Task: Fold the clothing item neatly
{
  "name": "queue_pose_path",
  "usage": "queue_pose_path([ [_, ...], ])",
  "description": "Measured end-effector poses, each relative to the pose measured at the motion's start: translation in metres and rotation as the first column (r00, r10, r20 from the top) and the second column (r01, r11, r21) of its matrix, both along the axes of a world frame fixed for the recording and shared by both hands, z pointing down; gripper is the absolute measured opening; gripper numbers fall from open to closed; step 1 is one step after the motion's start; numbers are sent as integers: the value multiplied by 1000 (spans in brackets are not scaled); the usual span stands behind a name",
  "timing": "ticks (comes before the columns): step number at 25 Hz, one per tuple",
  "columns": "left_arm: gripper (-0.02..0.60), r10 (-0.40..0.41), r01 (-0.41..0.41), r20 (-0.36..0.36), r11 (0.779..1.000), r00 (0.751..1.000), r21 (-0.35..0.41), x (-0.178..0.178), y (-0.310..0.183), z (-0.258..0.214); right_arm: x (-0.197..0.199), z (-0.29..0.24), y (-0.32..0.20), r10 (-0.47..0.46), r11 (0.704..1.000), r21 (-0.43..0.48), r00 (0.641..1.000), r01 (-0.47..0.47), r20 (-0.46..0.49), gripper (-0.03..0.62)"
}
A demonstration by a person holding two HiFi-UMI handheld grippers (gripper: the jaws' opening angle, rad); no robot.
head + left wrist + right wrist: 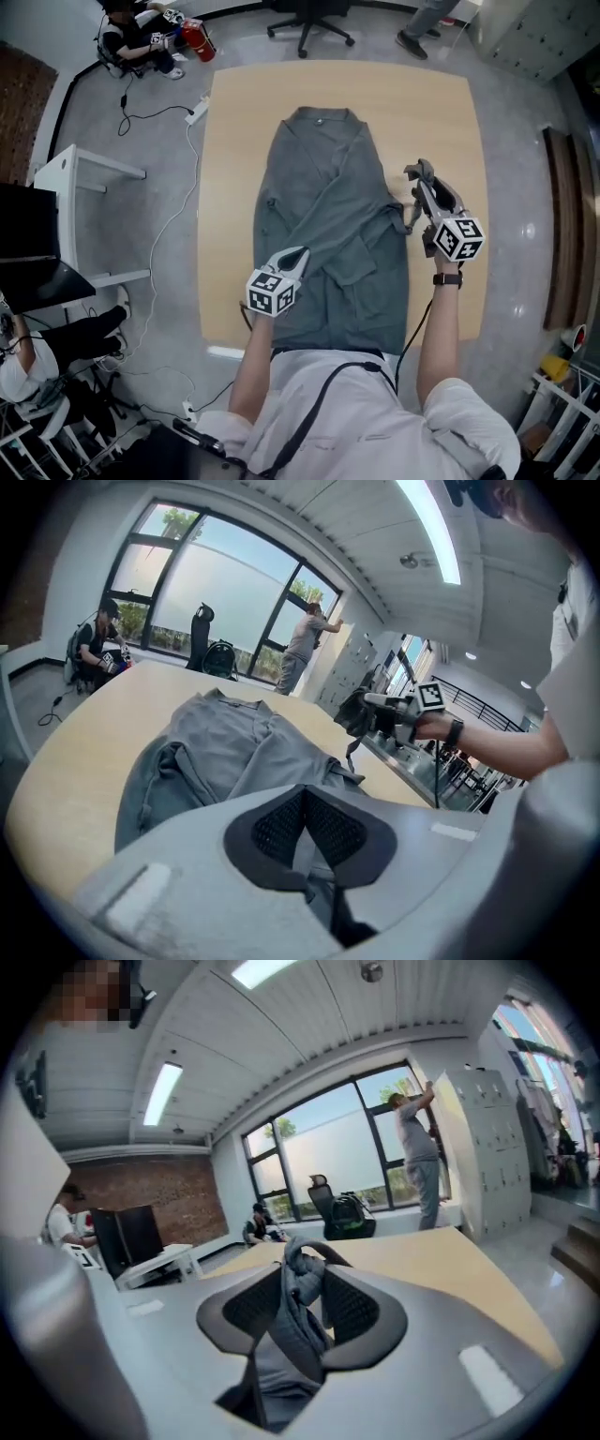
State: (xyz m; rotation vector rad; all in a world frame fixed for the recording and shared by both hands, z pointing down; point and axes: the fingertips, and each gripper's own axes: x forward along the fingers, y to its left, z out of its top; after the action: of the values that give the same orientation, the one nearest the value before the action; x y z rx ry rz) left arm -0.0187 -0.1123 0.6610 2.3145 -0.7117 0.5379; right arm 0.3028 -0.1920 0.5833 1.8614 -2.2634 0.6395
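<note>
On the table (234, 141) lies the grey shirt (328, 187). The right gripper (418, 178) clamps its right edge, raised probably for folding inward. The left gripper (298, 253), jaws together, hovers low.

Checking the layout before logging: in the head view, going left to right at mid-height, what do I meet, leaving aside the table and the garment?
White side table → left gripper → right gripper → dark wooden bench.
</note>
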Motion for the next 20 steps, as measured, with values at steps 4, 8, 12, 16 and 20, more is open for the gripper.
queue_pose_path([
  [4,0,-56,55,13,995,998,80,-21,-5,-14,-90,-47,25,-189,979,74,981,191,-33,141],
  [8,0,-176,135,130,952,976,276,-54,-15,-37,-173,-34,38,-281,960,33,958,279,54,141],
  [12,0,-193,157,83,935,978,318,-66,-14,-65,-243,24,32,-326,937,-110,943,332,72,142],
  [16,2,-172,152,37,937,984,313,-75,-1,-78,-255,27,8,-343,933,-127,939,337,-32,218],
  [20,1,-193,192,-24,940,981,283,-90,8,-86,-243,-43,11,-286,957,36,957,288,-53,247],
])
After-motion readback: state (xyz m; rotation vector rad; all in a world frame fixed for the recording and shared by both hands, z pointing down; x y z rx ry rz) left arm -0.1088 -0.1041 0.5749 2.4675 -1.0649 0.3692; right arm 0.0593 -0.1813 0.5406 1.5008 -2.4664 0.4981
